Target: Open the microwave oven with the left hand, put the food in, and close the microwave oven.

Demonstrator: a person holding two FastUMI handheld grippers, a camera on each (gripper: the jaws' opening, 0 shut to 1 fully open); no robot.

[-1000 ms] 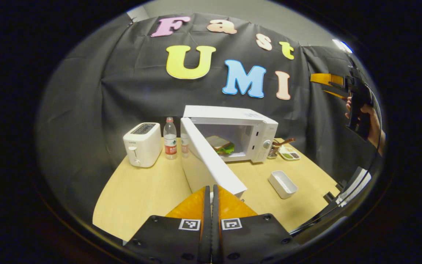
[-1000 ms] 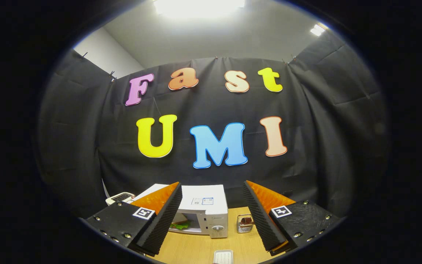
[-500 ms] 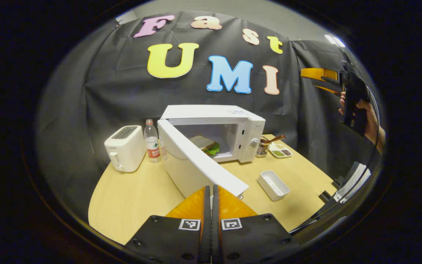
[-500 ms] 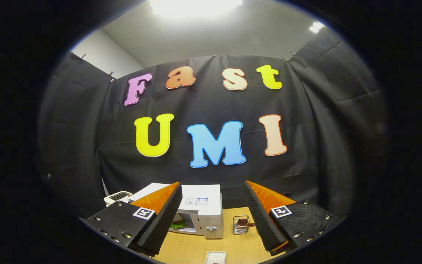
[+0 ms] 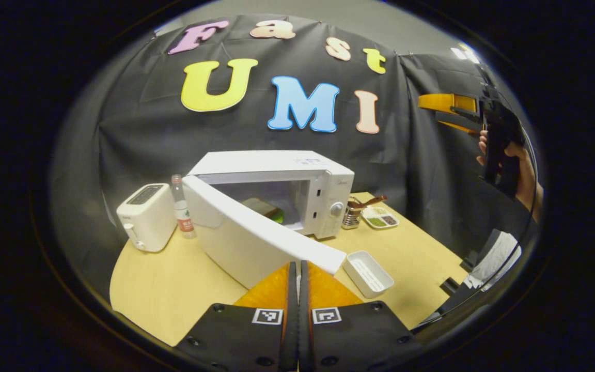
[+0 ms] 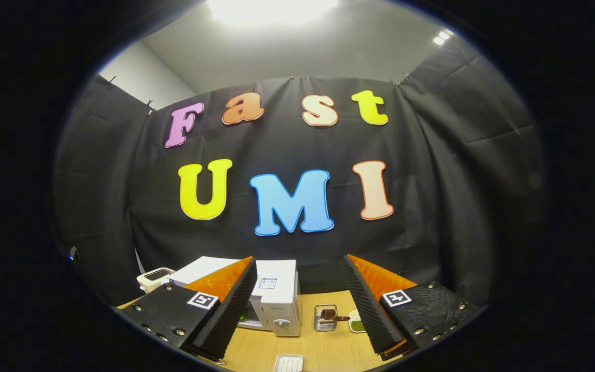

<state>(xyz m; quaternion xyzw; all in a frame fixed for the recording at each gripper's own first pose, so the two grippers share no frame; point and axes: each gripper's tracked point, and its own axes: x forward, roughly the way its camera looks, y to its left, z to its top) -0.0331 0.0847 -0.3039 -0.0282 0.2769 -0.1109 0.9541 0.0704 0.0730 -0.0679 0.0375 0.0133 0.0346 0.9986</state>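
Door (image 5: 256, 235) swinging toward closed versus a second ago; I'm pushing its free edge with left gripper (image 5: 297, 274), fingers pressed together, holding nothing. Sandwich (image 5: 264, 208) sitting inside microwave (image 5: 297, 178) at desk's back edge. Right gripper (image 6: 297, 294) hanging spread wide, empty. Closing now underway.

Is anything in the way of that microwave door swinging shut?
Nothing visible. The door stands partly open, the sandwich sits well inside the microwave, and the left tool, shut, is at the door's outer edge.
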